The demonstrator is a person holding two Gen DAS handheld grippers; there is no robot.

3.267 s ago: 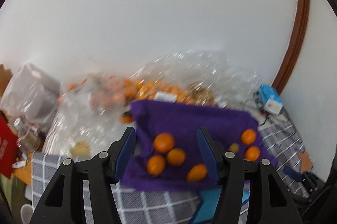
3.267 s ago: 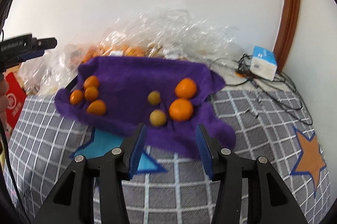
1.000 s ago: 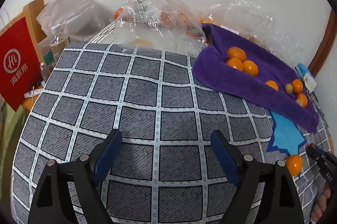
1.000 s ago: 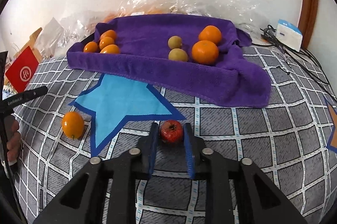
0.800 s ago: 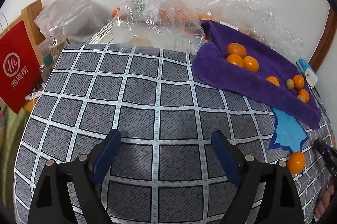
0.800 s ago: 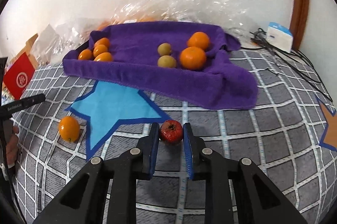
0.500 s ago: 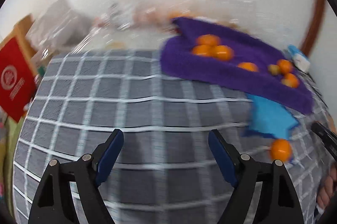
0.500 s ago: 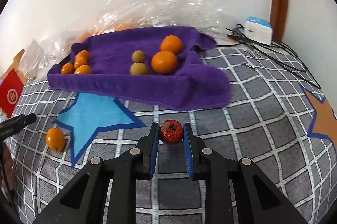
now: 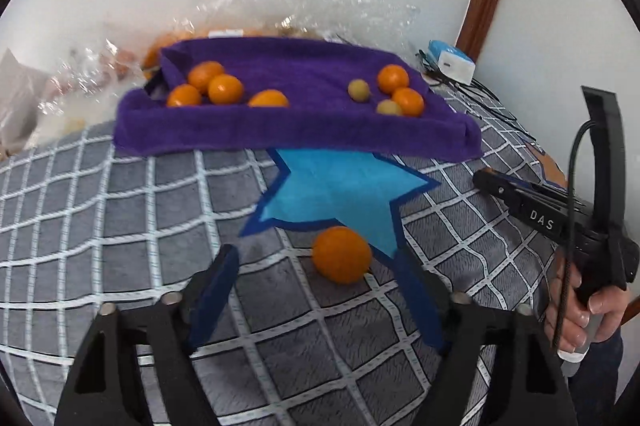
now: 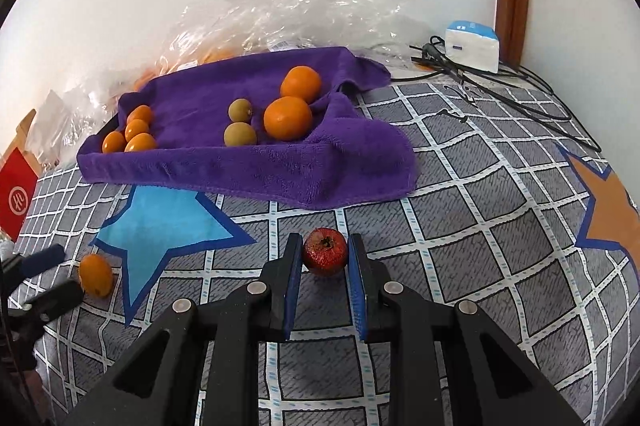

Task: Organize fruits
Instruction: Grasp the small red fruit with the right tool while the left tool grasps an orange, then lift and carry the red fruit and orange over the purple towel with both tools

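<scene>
A loose orange (image 9: 341,254) lies on the grey checked cloth at the tip of the blue star; it also shows in the right wrist view (image 10: 95,274). My left gripper (image 9: 316,268) is open and the orange sits between its fingers, nearer the right one. My right gripper (image 10: 325,258) is shut on a small red fruit (image 10: 325,256) held just above the cloth. A purple towel (image 10: 256,161) (image 9: 296,129) holds several oranges (image 10: 288,117) and two small green-brown fruits (image 10: 239,134).
Crumpled clear plastic bags (image 10: 288,13) with more fruit lie behind the towel by the white wall. A white and blue box (image 10: 472,45) and black cables (image 10: 512,93) sit at the back right. A red bag (image 10: 16,197) stands at the left edge.
My left gripper swung right and came down around the loose orange. My right gripper keeps the red fruit and has turned a little, so the towel sits further left.
</scene>
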